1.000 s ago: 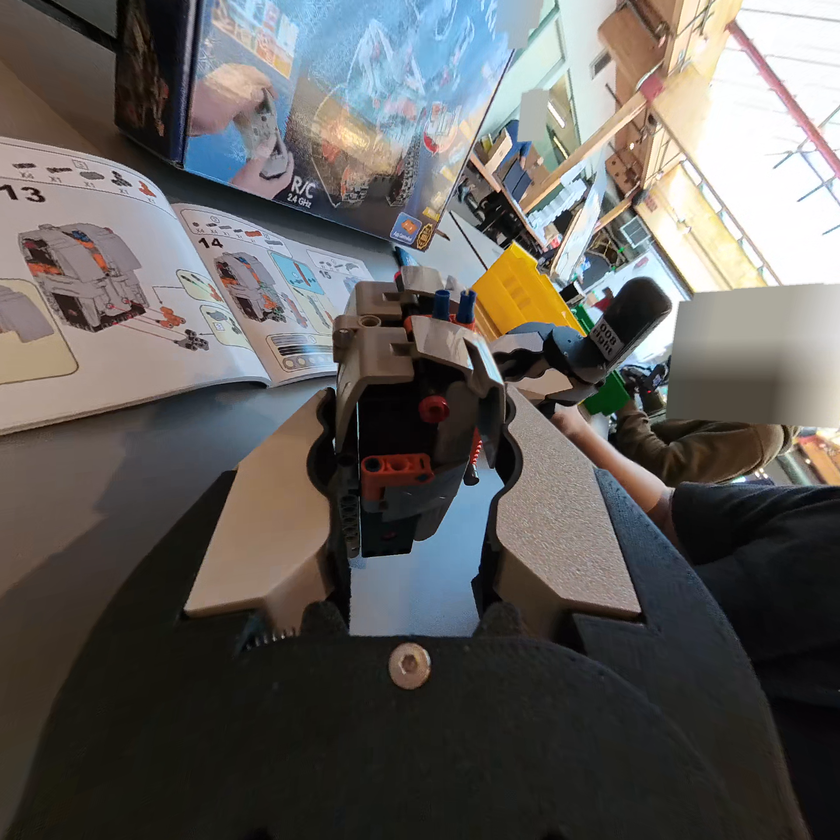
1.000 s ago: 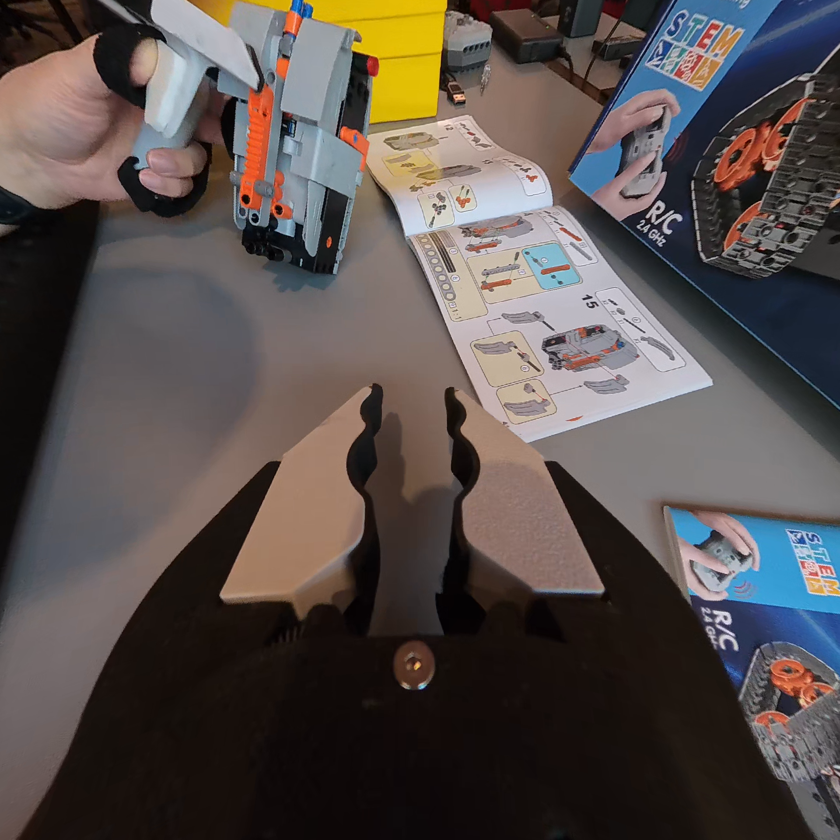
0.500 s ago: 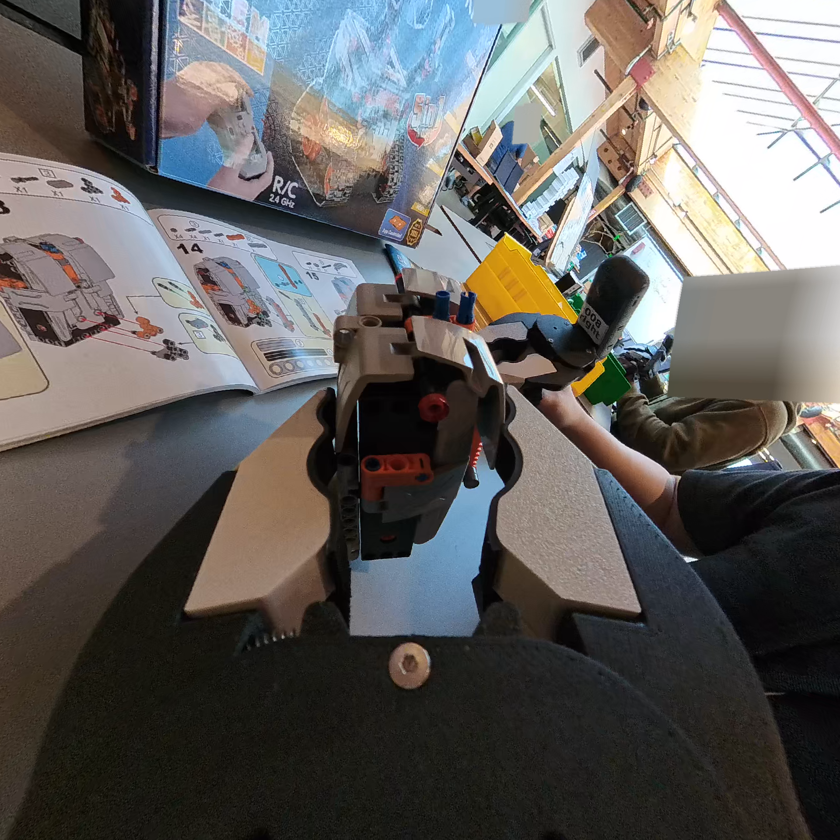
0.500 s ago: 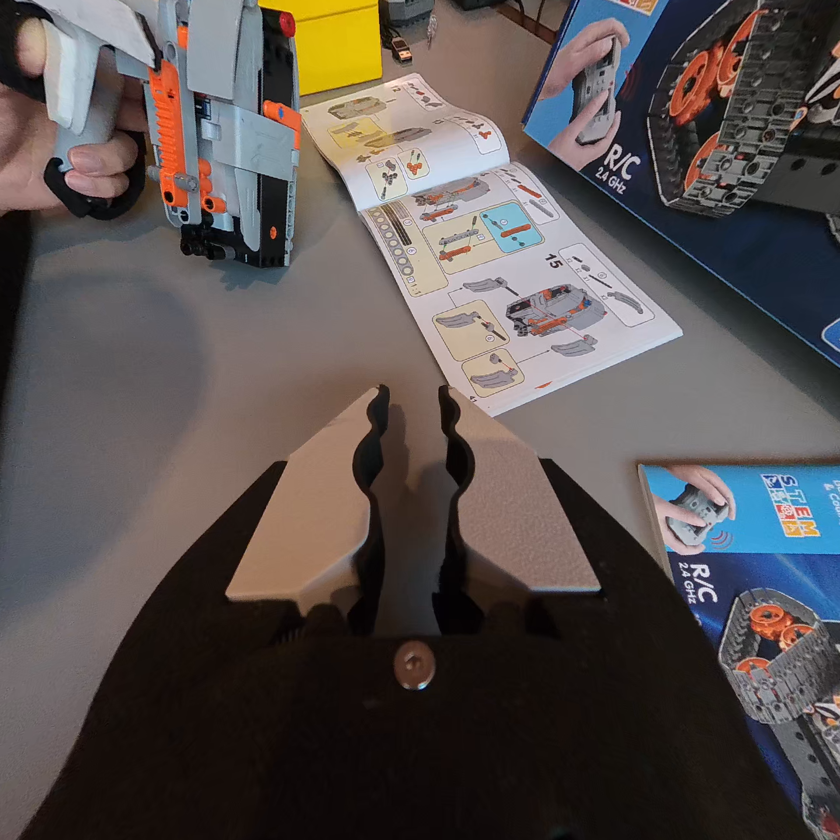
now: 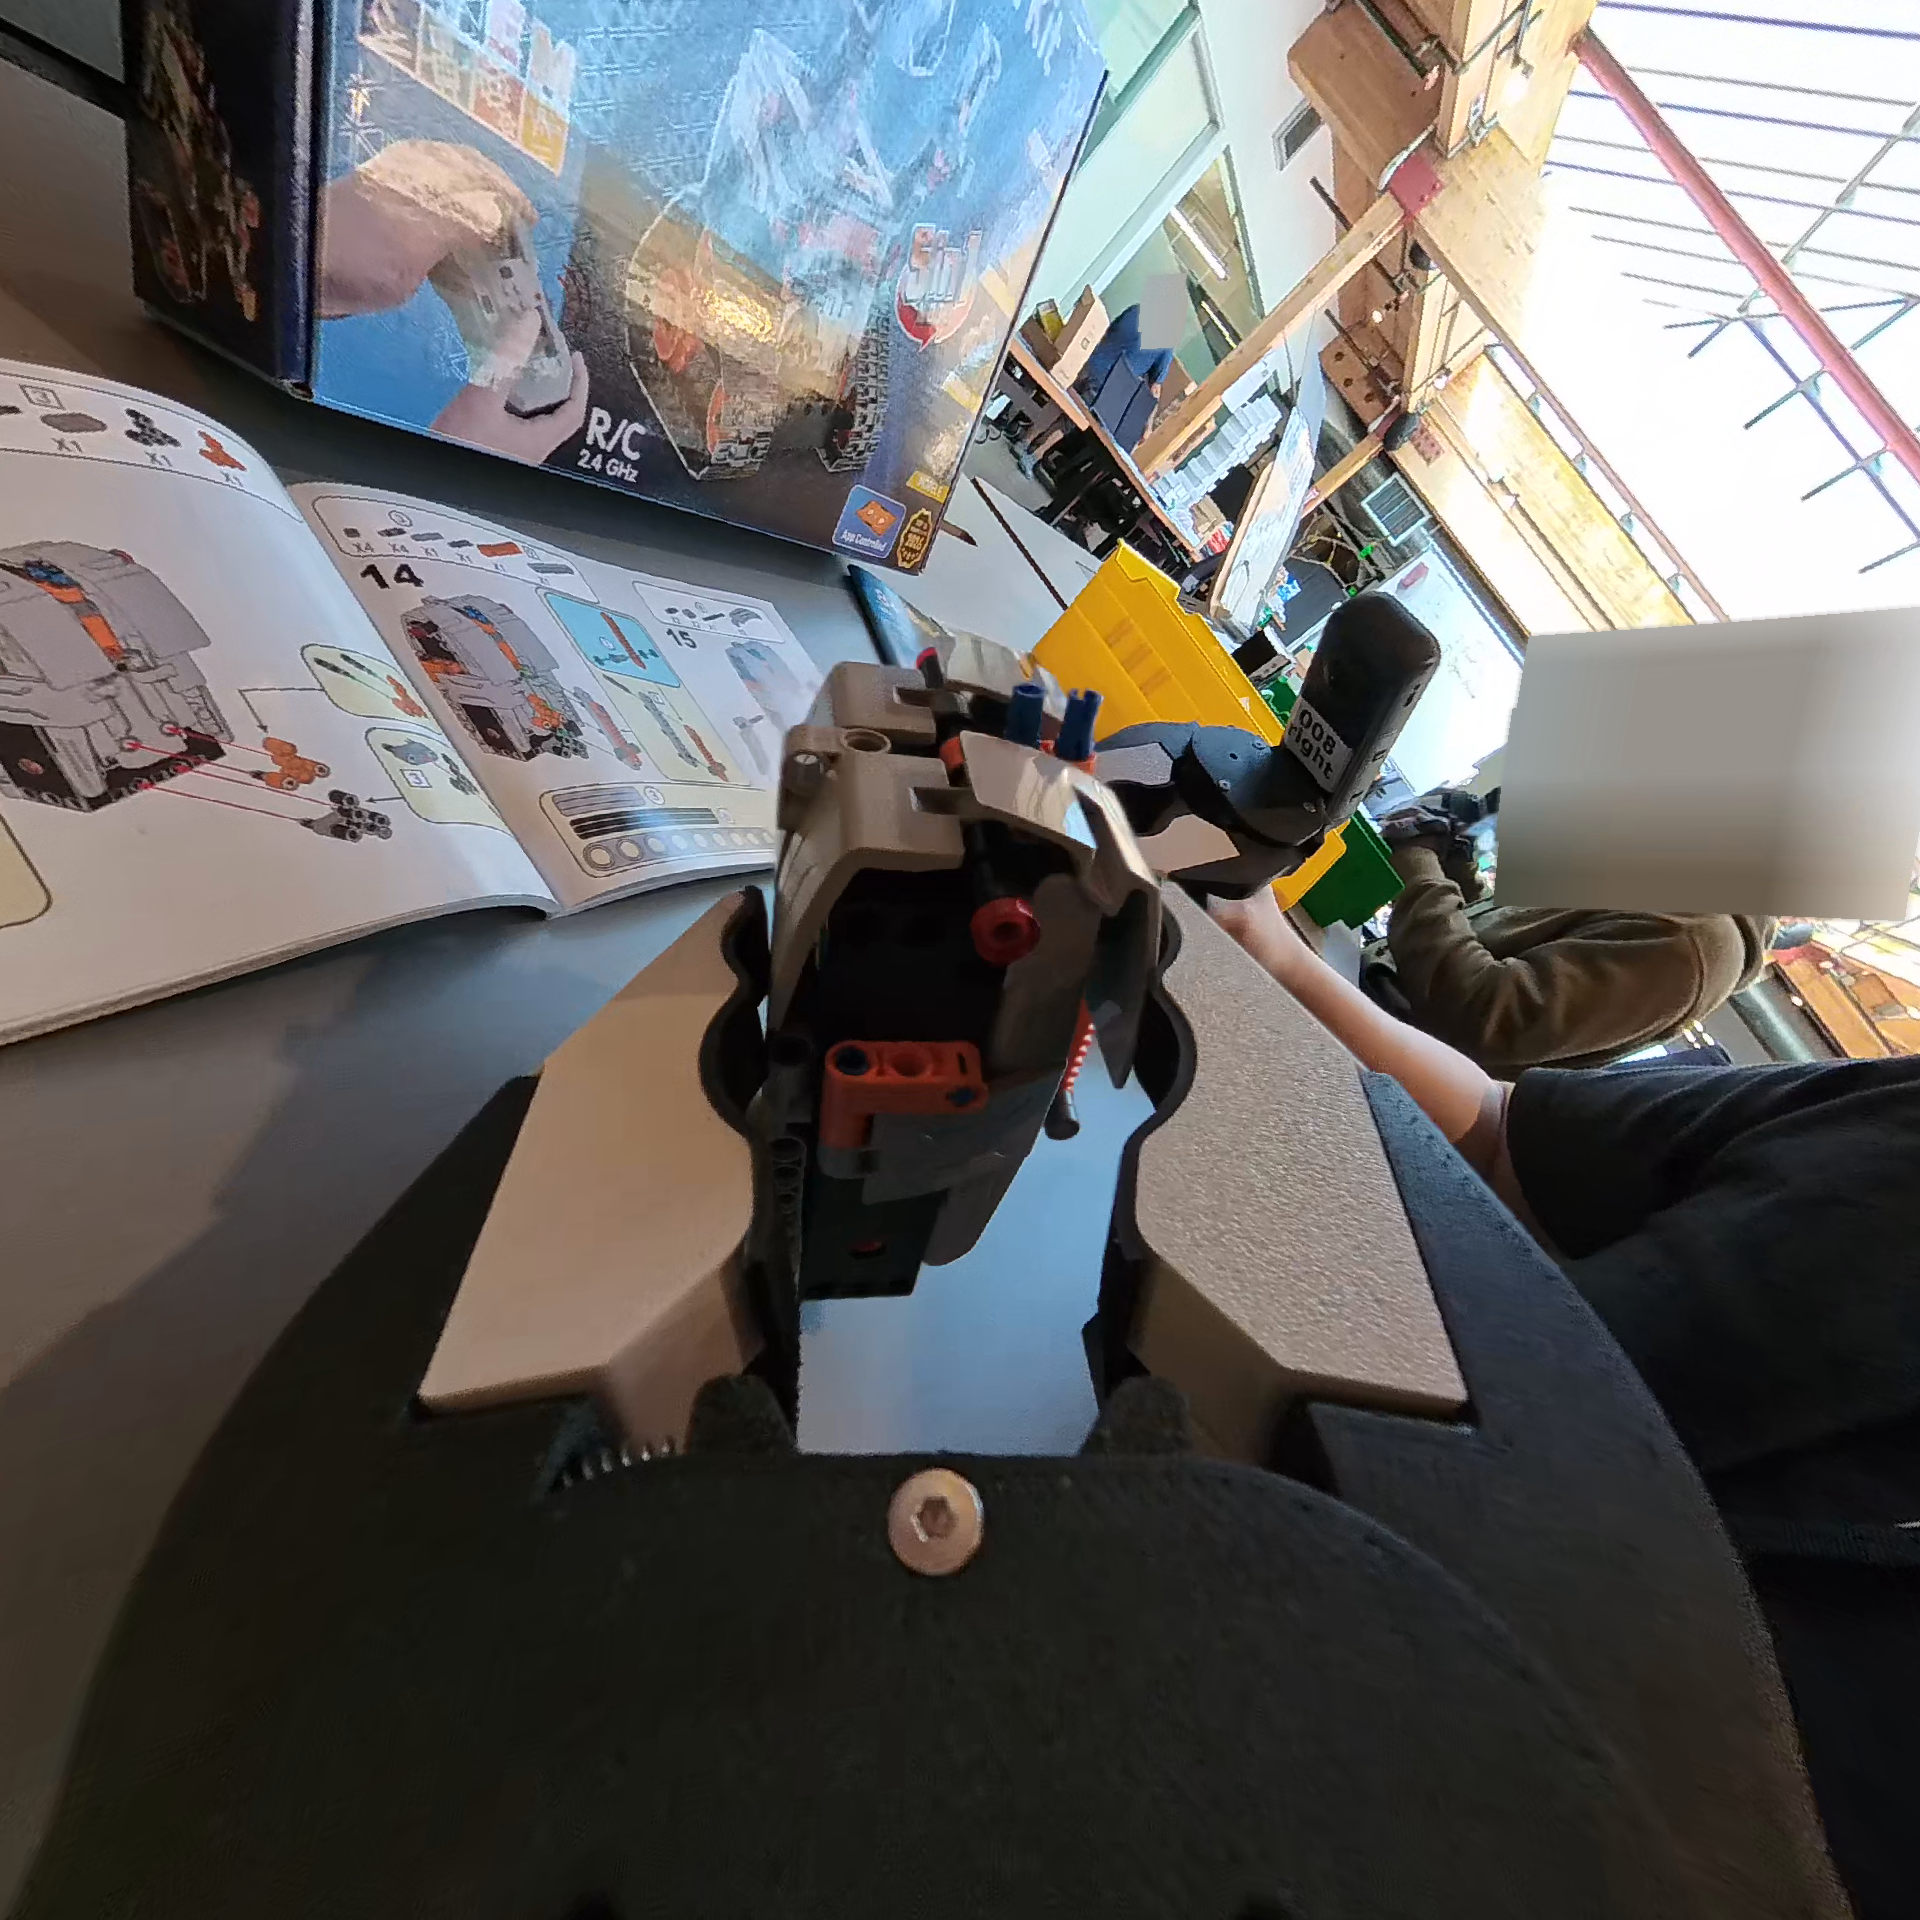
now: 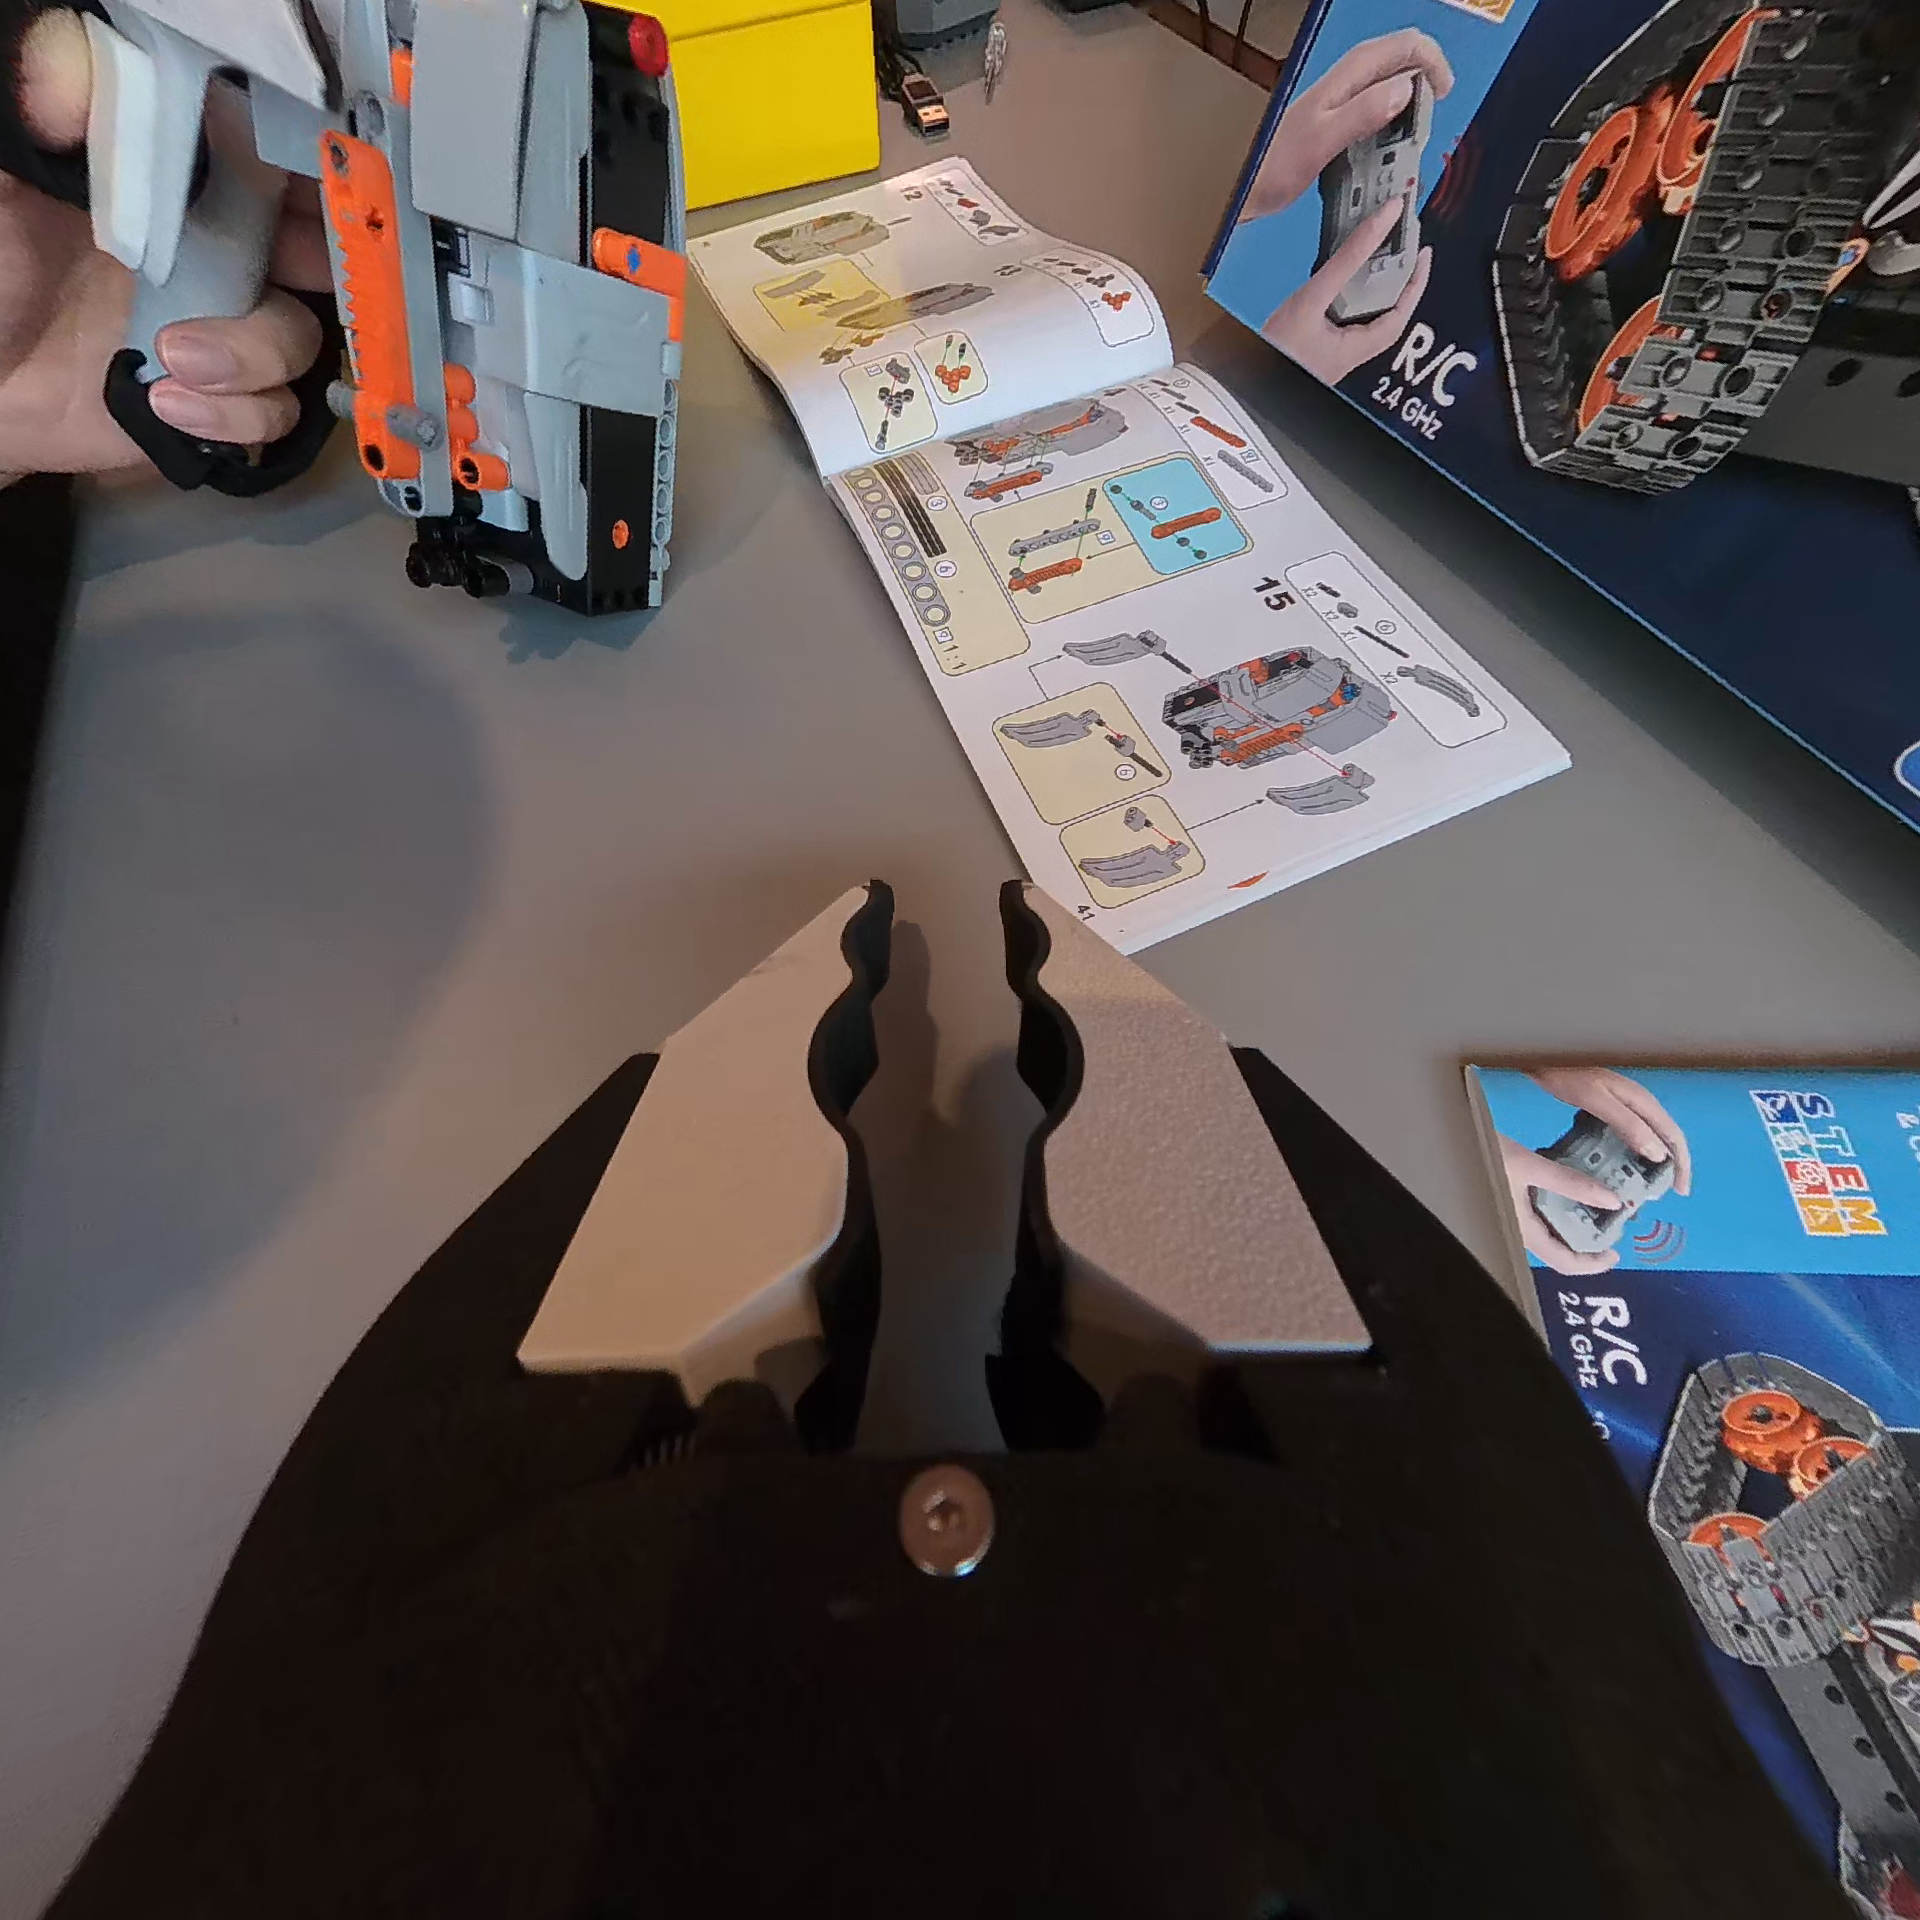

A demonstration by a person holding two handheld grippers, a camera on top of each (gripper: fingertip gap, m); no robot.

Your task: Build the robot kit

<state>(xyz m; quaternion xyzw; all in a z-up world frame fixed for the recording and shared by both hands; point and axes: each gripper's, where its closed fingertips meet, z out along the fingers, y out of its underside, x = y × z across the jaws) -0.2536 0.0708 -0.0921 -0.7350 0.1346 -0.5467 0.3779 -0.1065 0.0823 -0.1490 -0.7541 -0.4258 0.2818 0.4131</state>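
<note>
My left gripper [image 5: 956,914] is shut on a grey, black and orange brick-built model [image 5: 914,935] and holds it upright over the grey table [image 5: 312,1091]. In the right wrist view the model [image 6: 520,312] stands at the upper left with its lower end at or just above the table [image 6: 520,935]; I cannot tell if it touches. A hand [image 6: 62,343] grips the left gripper's handle there. My right gripper [image 6: 945,894] is empty, its jaws a narrow gap apart, low over the table in front of the model. It also shows in the left wrist view [image 5: 1247,790], beyond the model.
An open instruction booklet [image 6: 1143,582] lies right of the model, also in the left wrist view [image 5: 208,675]. A blue toy box [image 6: 1610,312] stands behind it. A closed blue booklet [image 6: 1714,1351] lies at the right. A yellow bin [image 6: 769,94] and a USB plug [image 6: 925,104] sit at the back. Some 15 cm of space lies between my two pairs of fingers. The USB plug [image 6: 925,104] is about 30 cm from my left fingertips and 45 cm from my right.
My right gripper has moved forward, closer to the model and the booklet. My left gripper keeps its hold on the model and has turned only slightly.
</note>
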